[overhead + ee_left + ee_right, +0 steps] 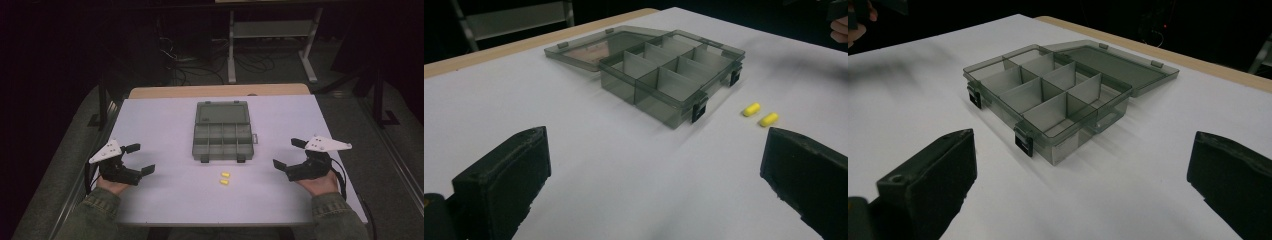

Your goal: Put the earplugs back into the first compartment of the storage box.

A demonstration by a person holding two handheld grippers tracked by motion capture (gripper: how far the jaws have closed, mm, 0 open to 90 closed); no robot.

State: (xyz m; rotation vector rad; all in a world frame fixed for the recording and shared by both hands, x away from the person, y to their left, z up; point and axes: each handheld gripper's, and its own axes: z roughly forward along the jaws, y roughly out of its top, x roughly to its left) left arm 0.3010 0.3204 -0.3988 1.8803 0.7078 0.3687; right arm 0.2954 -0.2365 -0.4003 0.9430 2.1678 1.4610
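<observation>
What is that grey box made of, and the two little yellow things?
The box looks like smoky see-through plastic: you can see its dividers through the walls, and the edges shine. The two yellow things look matte and rounded, maybe soft foam or plastic; the look leaves that open.

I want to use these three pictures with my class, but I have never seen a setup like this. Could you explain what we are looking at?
A person sits at a white table, holding a hand-held grasping tool in each hand: the left tool and the right tool. One picture looks down from above; the other two come from cameras riding on each tool, looking out between its black jaws. On the table lie an open grey compartment box, its lid folded back, and two small yellow capsules in front of it. Both tools are open and hold nothing.
</observation>
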